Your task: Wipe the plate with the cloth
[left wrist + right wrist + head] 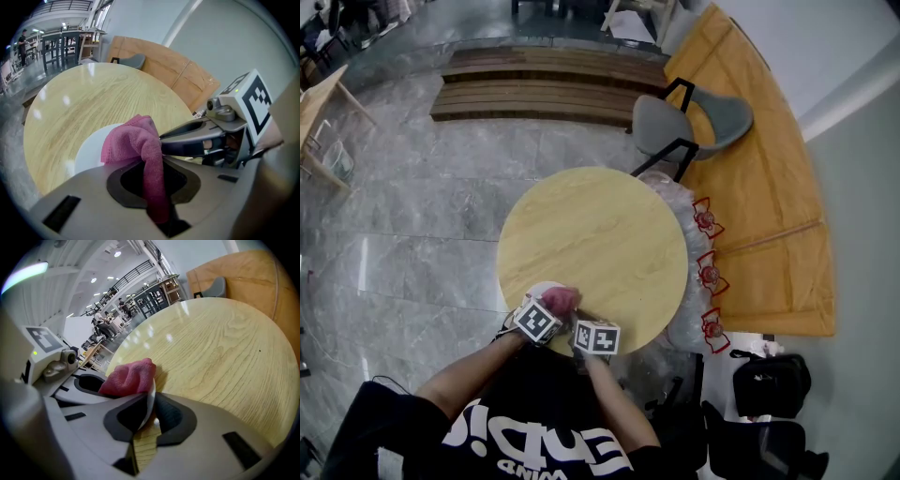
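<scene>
**One holds, one wipes**

The right tongs (147,413) are clamped on the rim of the plate (151,394), I'd guess to stop it sliding on the counter (220,343). The left tongs (152,180) pinch the pink cloth (133,140), bunched on the plate just ahead of them, ready for rubbing.

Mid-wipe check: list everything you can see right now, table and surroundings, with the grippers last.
table: one, round, light wood, centre
plate: one, white, on the table's near edge
cloth: one, pink, bunched over the plate
chair: one, grey with a black frame, beyond the table
benches: two, dark wood slats, on the far floor
platform: one, curved, orange-brown wood, right
plastic bags: several, clear with red ties, at the table's right edge
black bag: one, on the floor at lower right
left gripper: grey, clamped on the cloth
right gripper: grey, clamped on the plate's rim
</scene>
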Tool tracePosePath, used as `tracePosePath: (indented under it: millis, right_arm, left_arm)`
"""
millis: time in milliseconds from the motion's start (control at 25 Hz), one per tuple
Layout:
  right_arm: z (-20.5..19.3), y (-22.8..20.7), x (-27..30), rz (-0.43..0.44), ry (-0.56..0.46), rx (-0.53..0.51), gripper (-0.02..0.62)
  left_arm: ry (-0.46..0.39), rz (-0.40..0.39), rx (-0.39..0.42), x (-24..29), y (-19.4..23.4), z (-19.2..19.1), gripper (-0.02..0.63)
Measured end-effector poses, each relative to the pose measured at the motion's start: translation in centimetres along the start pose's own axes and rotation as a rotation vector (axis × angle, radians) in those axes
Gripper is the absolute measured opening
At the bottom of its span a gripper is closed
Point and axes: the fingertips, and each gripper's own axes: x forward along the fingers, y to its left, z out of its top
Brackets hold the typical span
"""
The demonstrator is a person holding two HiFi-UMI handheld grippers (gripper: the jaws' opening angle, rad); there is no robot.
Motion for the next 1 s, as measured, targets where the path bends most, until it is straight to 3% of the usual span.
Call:
tracePosePath:
  millis: [120,320,480,640,800,880,1000]
  right_arm:
    - [0.0,0.0,0.0,-0.003,0.001,0.0,0.071]
    - [0.3,0.5,-0.2,0.007,-0.002,-0.003,0.071]
    - [0.1,0.1,-0.1,-0.001,0.009,-0.011,0.071]
    - [0.1,0.2,0.0,0.002,0.013,-0.024,0.071]
    - [0.1,0.1,0.0,0.011,0.019,-0.029,0.071]
    - [0.1,0.2,0.0,0.016,0.021,-0.03,0.071]
    - [0.1,0.3,0.0,0.019,0.024,-0.034,0.071]
  left_arm:
    - [0.02,0.023,0.02,0.0,0.5,-0.9,0.063]
    - [0.045,-0.043,0.025,-0.4,-0.8,-1.9,0.063]
    - [0.052,-0.046,0.064,-0.6,-0.8,-2.6,0.063]
    - [0.101,0.014,0.078,-1.3,1.0,-4.5,0.063]
    - [0.148,-0.057,-0.012,-2.0,0.0,-6.6,0.063]
    - [0.178,-0.048,-0.046,-2.5,0.6,-7.8,0.063]
    - [0.103,0.003,-0.022,-3.6,2.3,-6.0,0.063]
